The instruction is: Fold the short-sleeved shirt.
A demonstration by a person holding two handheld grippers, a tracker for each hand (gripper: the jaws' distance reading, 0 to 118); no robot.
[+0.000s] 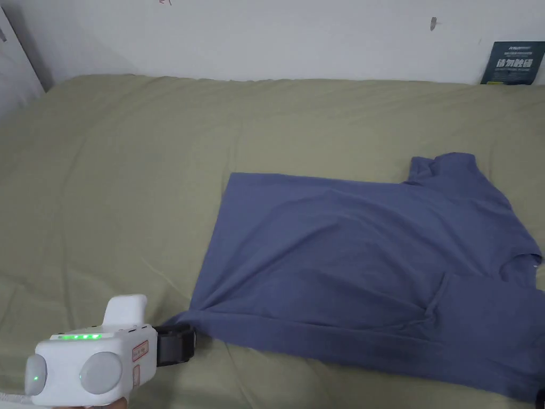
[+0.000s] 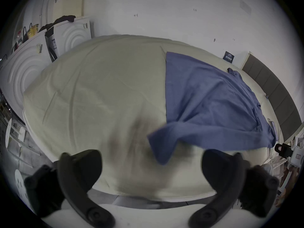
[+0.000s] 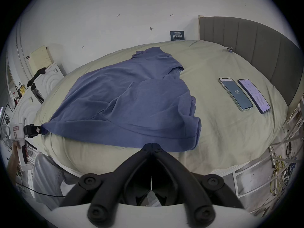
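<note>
A blue short-sleeved shirt (image 1: 362, 255) lies spread on the olive bed cover, collar to the right, its near side folded over. My left gripper (image 1: 183, 341) sits at the shirt's lower-left hem corner. In the left gripper view its jaws stand wide apart (image 2: 152, 156), and the limp corner of the shirt (image 2: 205, 100) hangs just ahead of them. My right gripper (image 3: 152, 145) has its jaws together on the near edge of the shirt (image 3: 131, 103), toward the sleeve end. The left gripper (image 3: 35, 130) shows far left in the right gripper view, and the right gripper (image 2: 279, 148) shows far right in the left gripper view.
The bed cover (image 1: 133, 186) runs back to a white wall with a dark sign (image 1: 512, 63). Two phones (image 3: 235, 94) (image 3: 254, 95) lie on the bed right of the shirt, near a grey headboard (image 3: 246, 42). White cabinets (image 2: 70, 35) stand past the bed's left end.
</note>
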